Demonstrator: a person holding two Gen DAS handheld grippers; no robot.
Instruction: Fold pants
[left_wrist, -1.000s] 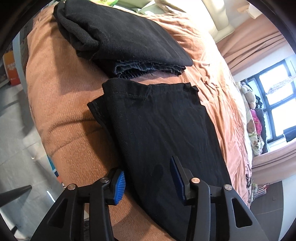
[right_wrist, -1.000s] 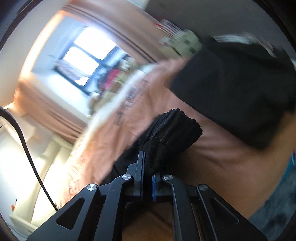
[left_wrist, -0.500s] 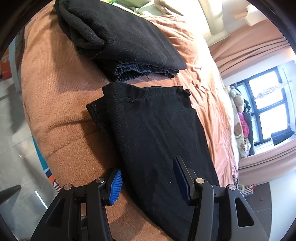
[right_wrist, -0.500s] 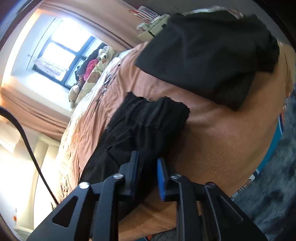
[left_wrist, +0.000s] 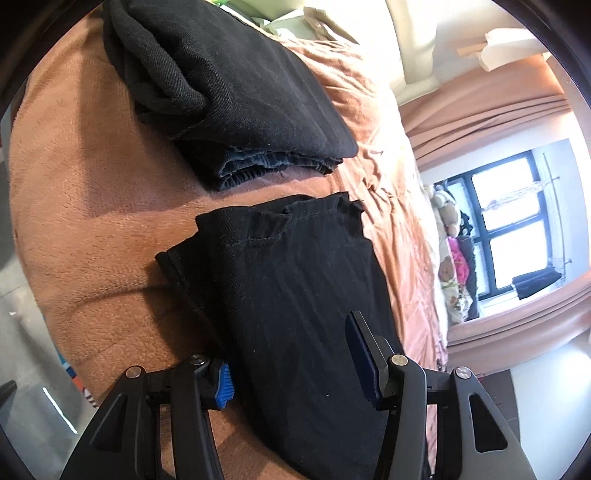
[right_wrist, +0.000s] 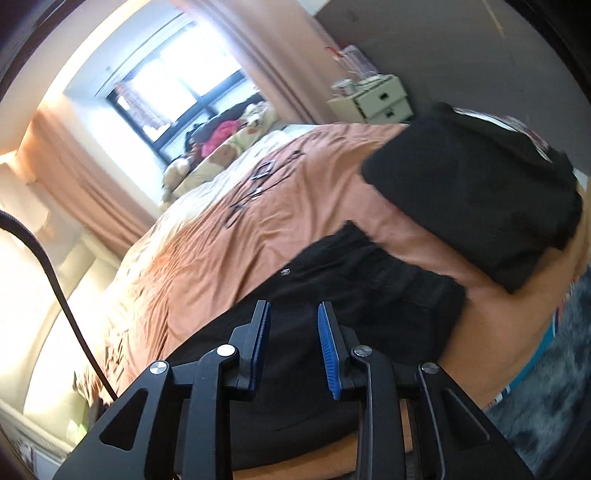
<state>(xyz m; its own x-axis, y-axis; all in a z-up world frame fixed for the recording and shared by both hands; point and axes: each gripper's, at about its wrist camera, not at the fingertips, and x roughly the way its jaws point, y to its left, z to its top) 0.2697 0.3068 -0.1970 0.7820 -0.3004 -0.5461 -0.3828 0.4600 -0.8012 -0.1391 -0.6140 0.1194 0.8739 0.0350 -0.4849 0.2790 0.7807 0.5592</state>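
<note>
Both cameras ride low behind their grippers, tilted down, close over the orange bedspread (left_wrist: 92, 206). Left looks along the bed's edge, right across toward the bright window (right_wrist: 177, 81); both catch the folded black pants (left_wrist: 288, 288).

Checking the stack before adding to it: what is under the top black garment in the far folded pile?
Under the top black garment, a dark blue denim layer shows at the pile's near edge, resting on the orange blanket. How many pieces lie between is covered.

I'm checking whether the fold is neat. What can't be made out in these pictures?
- Black pants, left wrist view: near end cut off by the frame edge and the left tool.
- Right wrist view: pants' fold edges blurred.
- Folded stack: lower layers hidden by its top garment.
</note>
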